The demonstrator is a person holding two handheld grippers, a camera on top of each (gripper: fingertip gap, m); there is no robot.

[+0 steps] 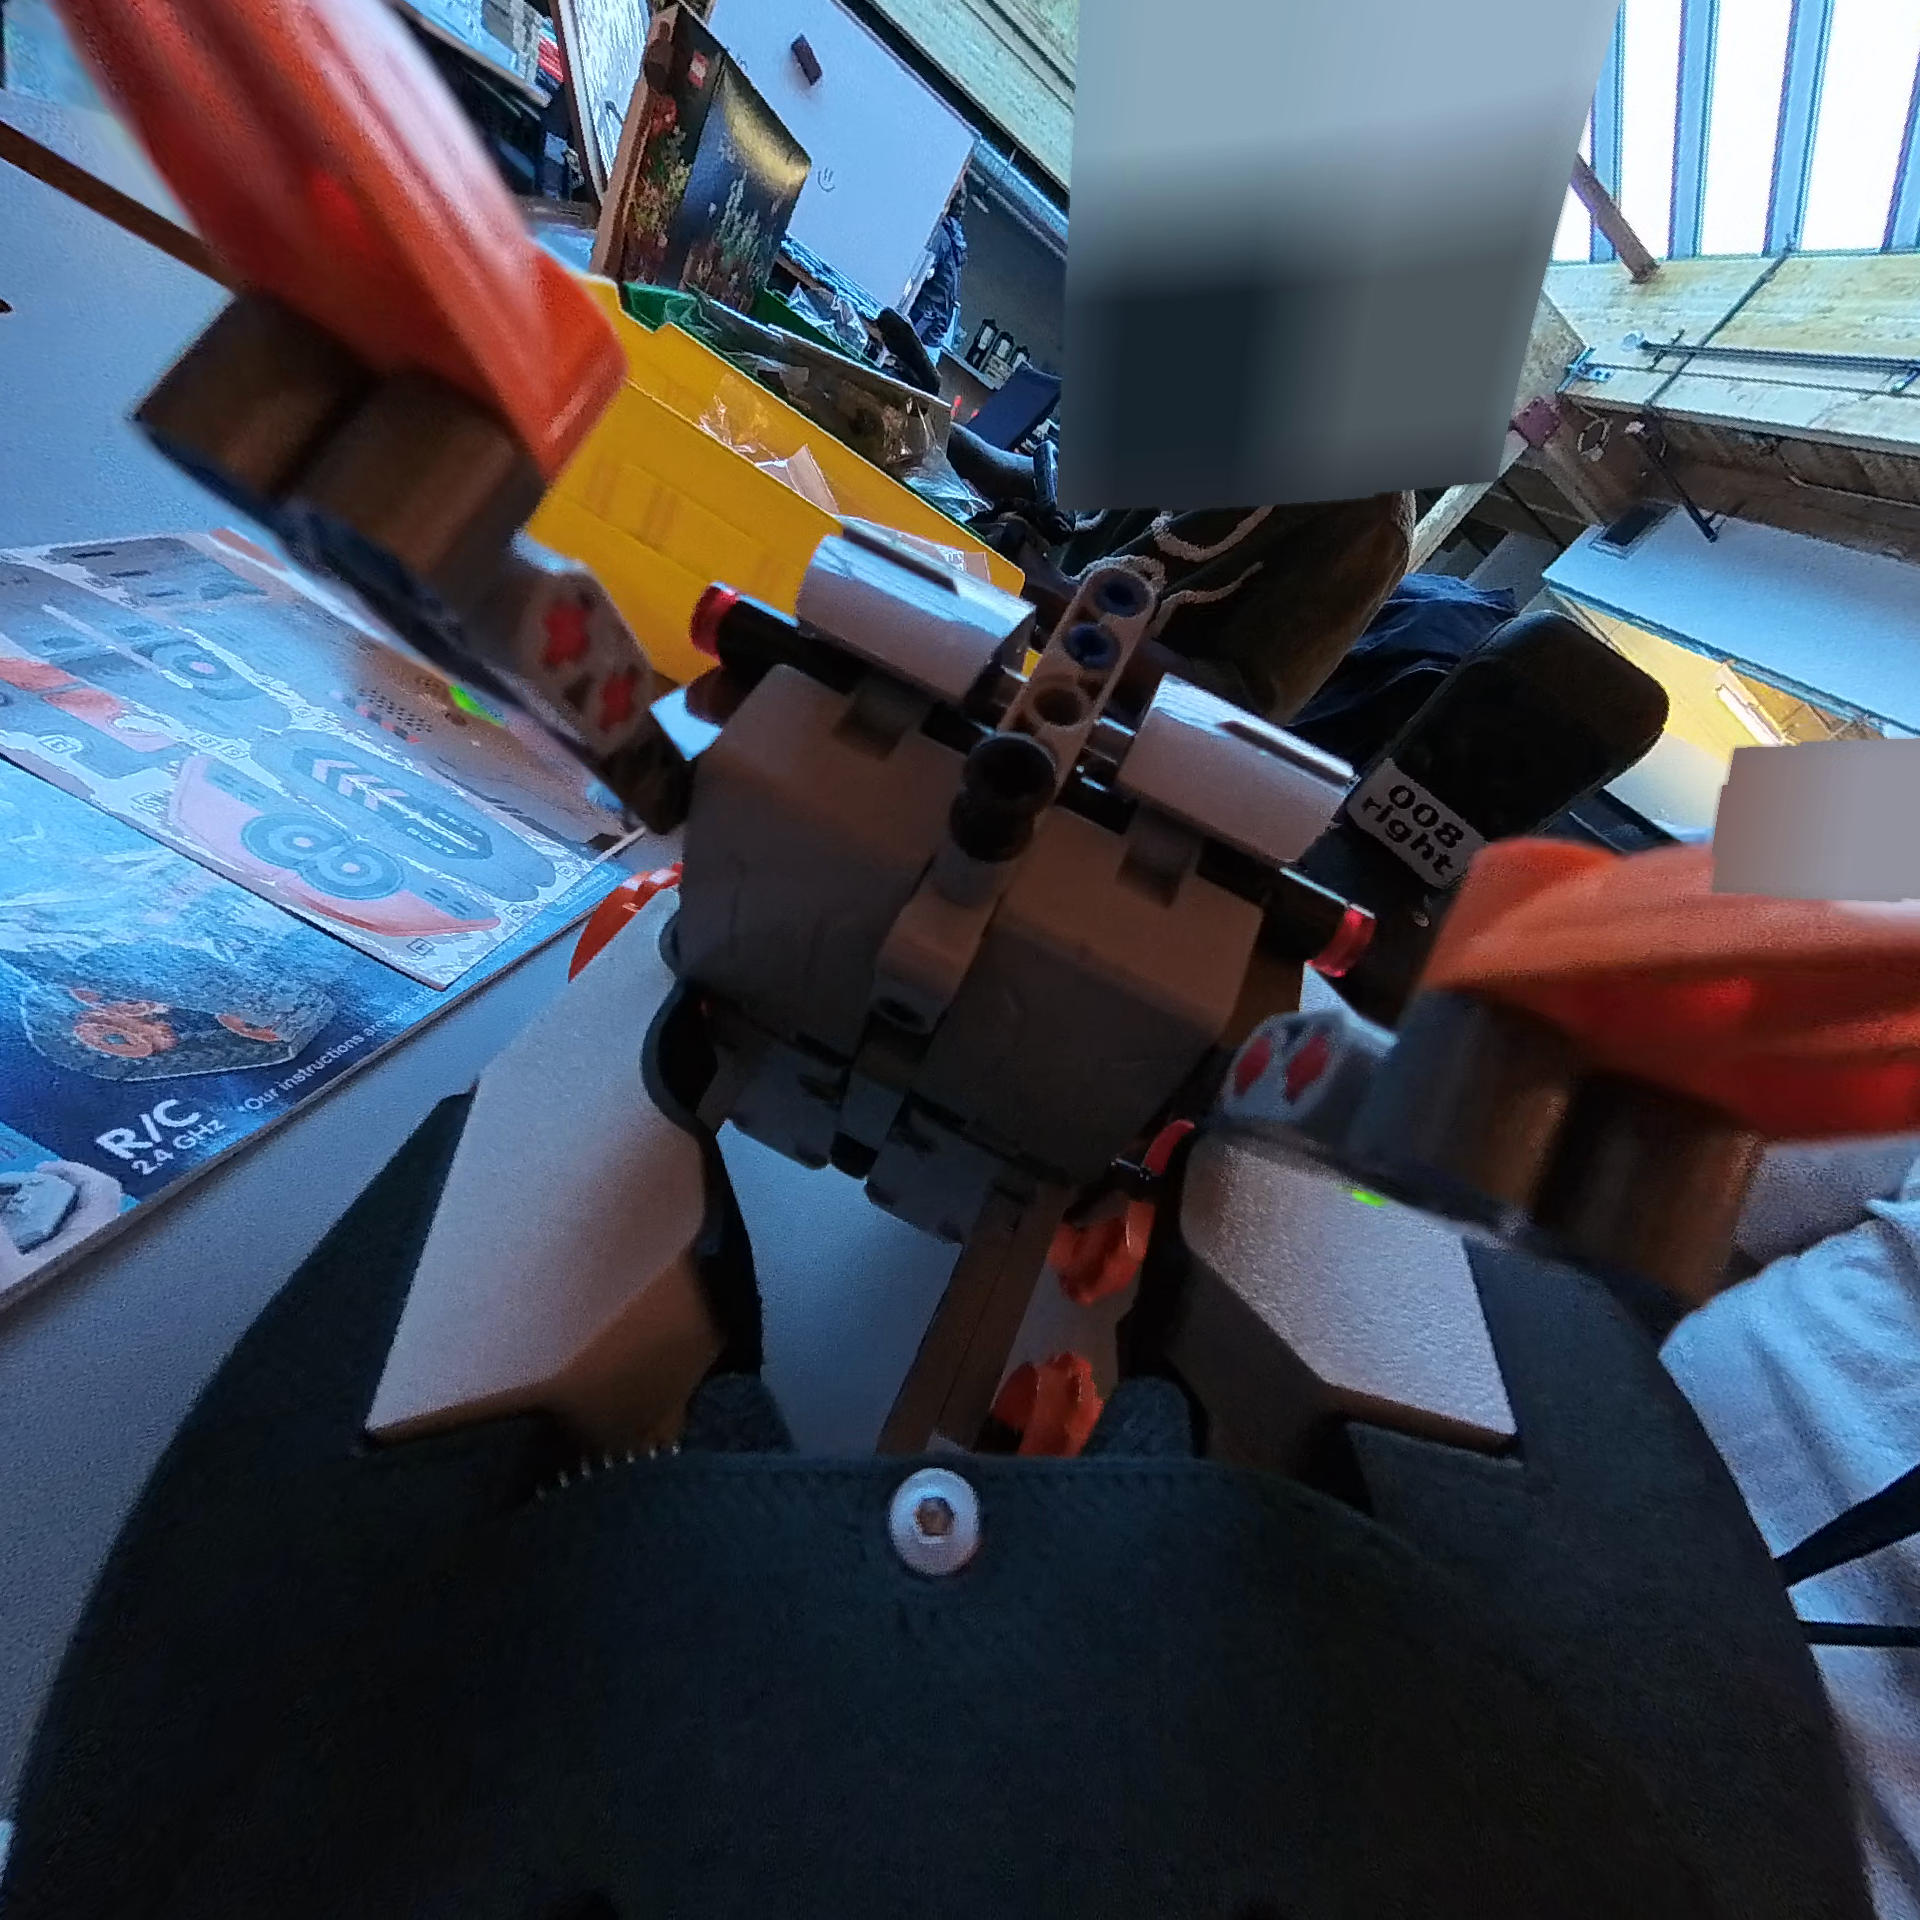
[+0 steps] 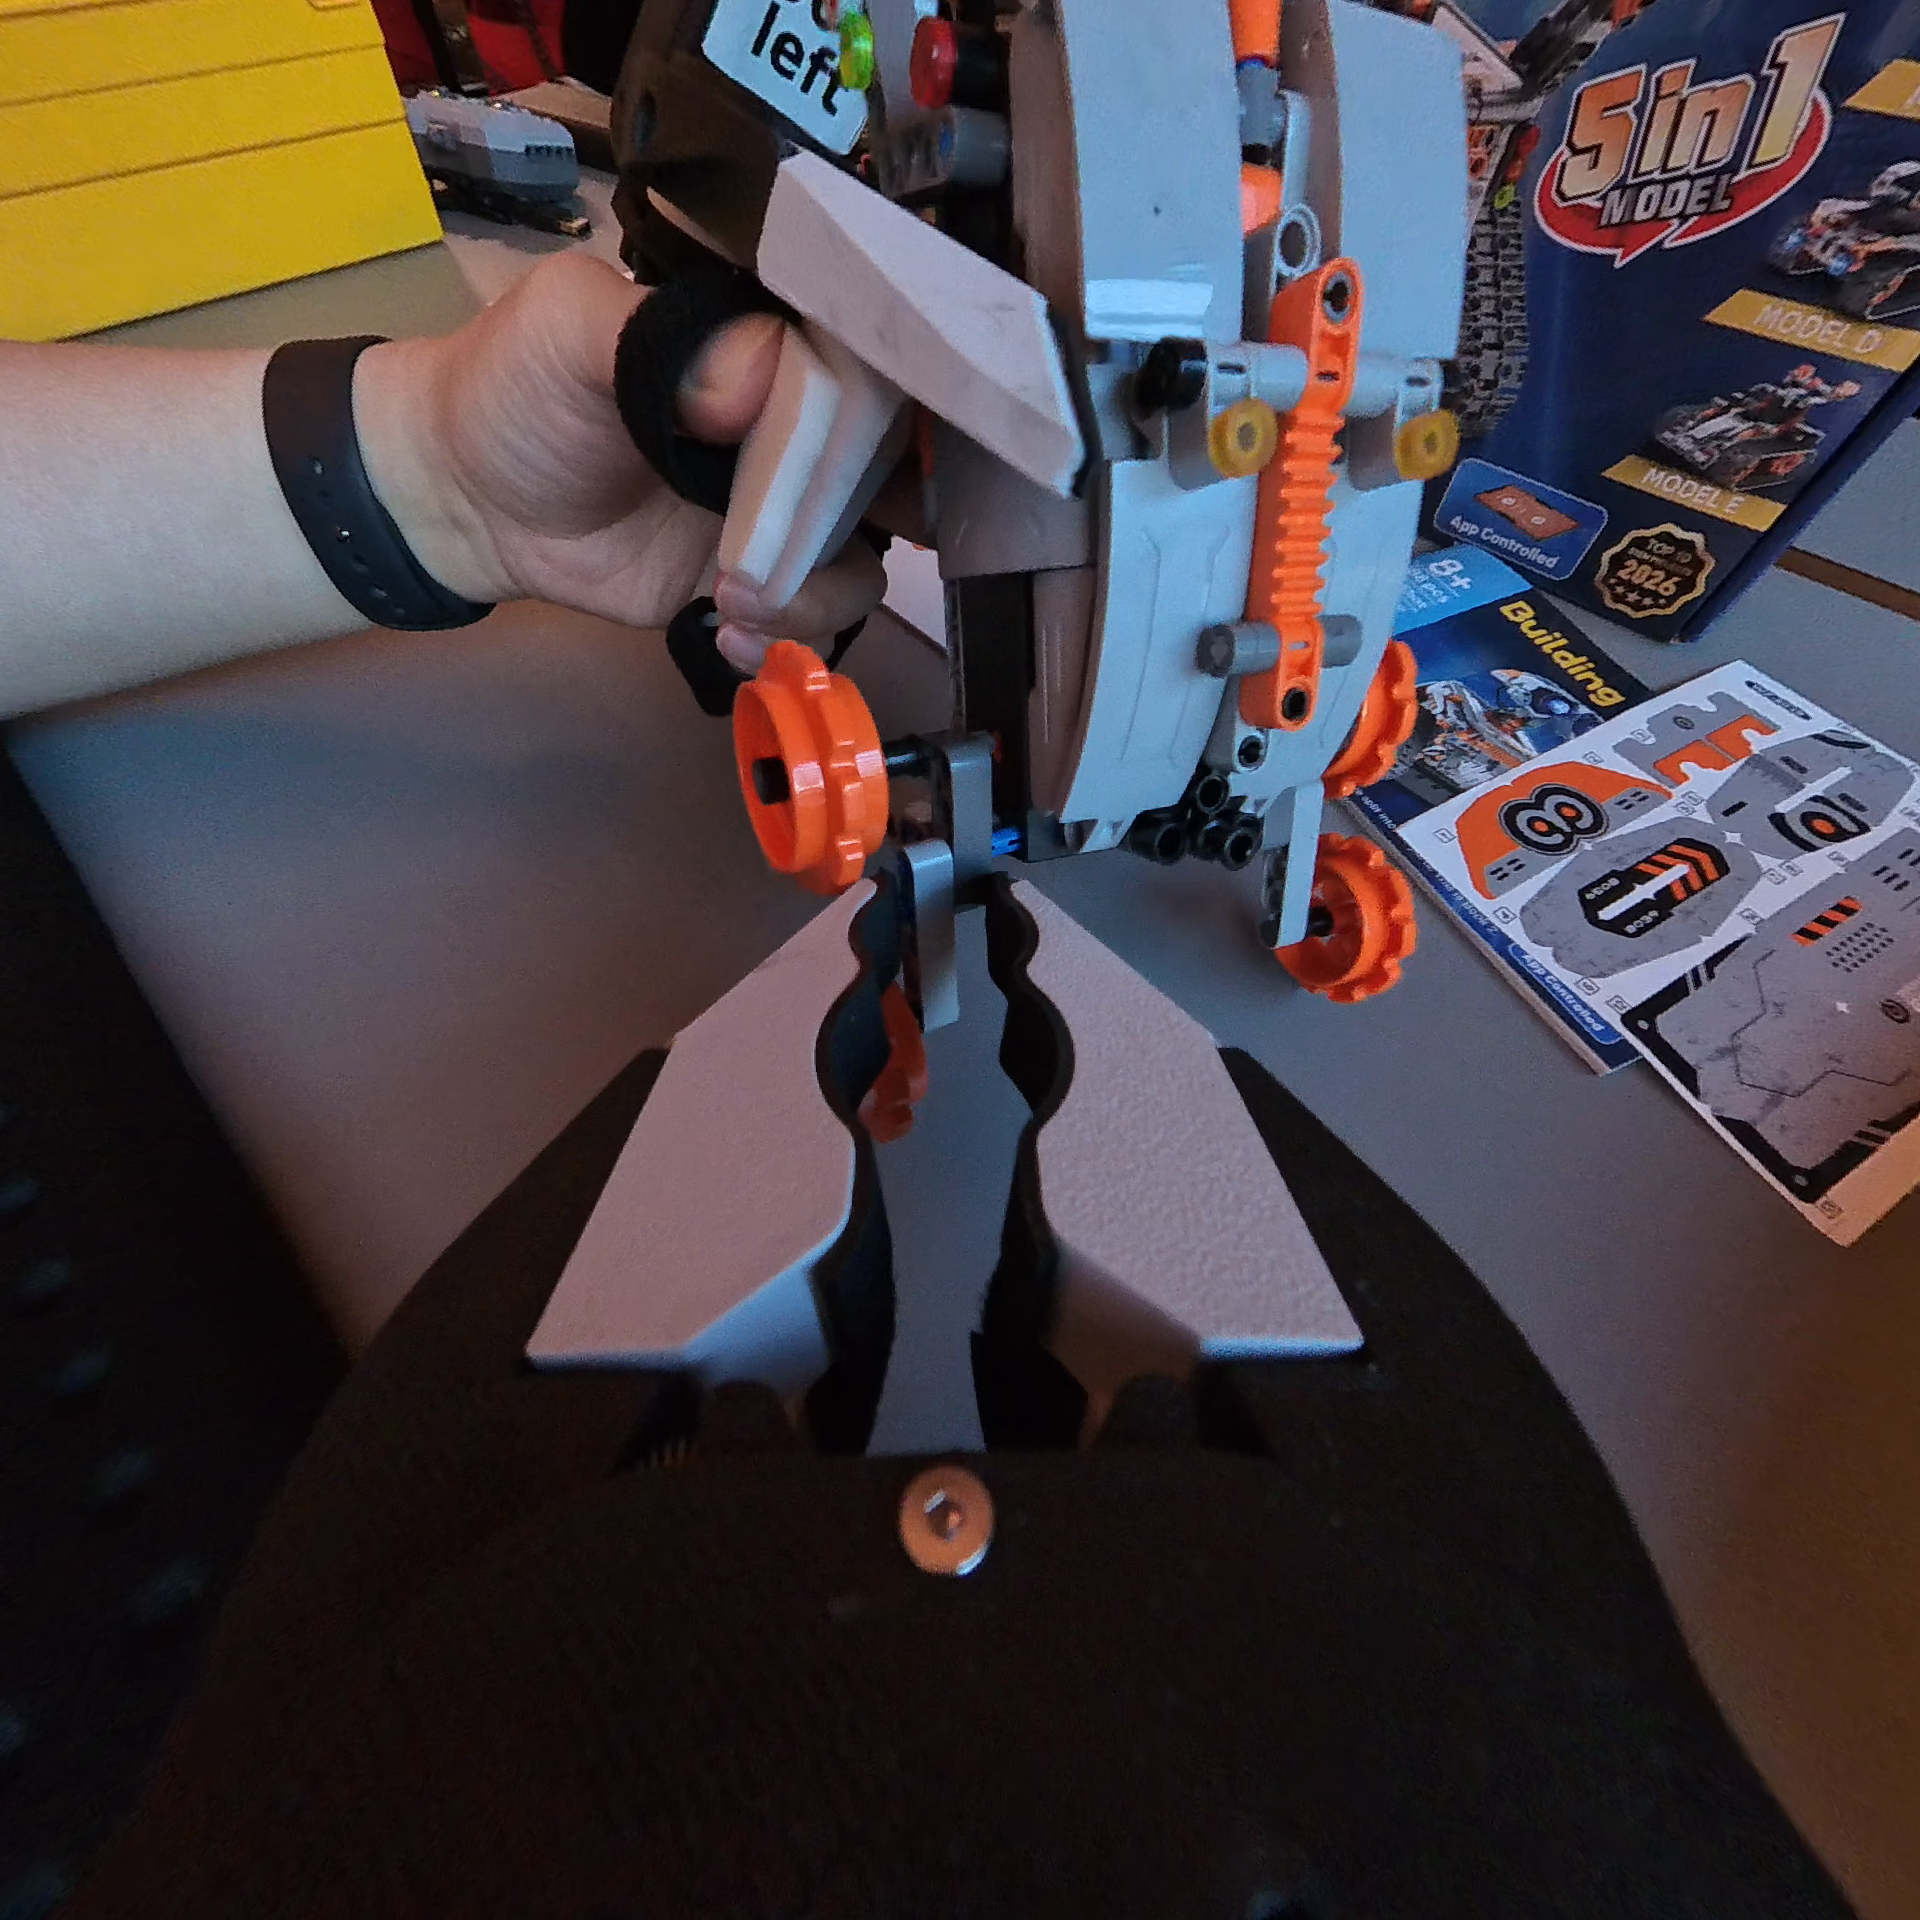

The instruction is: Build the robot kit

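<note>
My left gripper (image 1: 935, 1070) is shut on a grey, black and orange brick-built model (image 1: 914, 914) and holds it above the table, tilted. In the right wrist view the model (image 2: 1164, 582) hangs upright, with an orange toothed rack (image 2: 1294, 488) and orange knobs (image 2: 810, 769). The left gripper's fingers (image 2: 914, 301) clamp its side, held by a hand (image 2: 488, 468). My right gripper (image 2: 935, 894) has its jaws close together around a small grey beam (image 2: 935, 956) at the model's lower end. An orange claw piece (image 2: 899, 1070) lies against the left pad. The right gripper's black body (image 1: 1496, 758) shows behind the model.
On the grey table (image 2: 416, 883) lie a sticker sheet (image 2: 1714, 914), a blue booklet (image 2: 1507, 675) and a loose orange claw (image 1: 613, 920). A blue toy box (image 2: 1714, 312) stands far right. A yellow bin (image 1: 727, 457) and a small grey train model (image 2: 488, 156) stand behind. The left gripper's tips are roughly 7 centimeters from the right gripper's.
</note>
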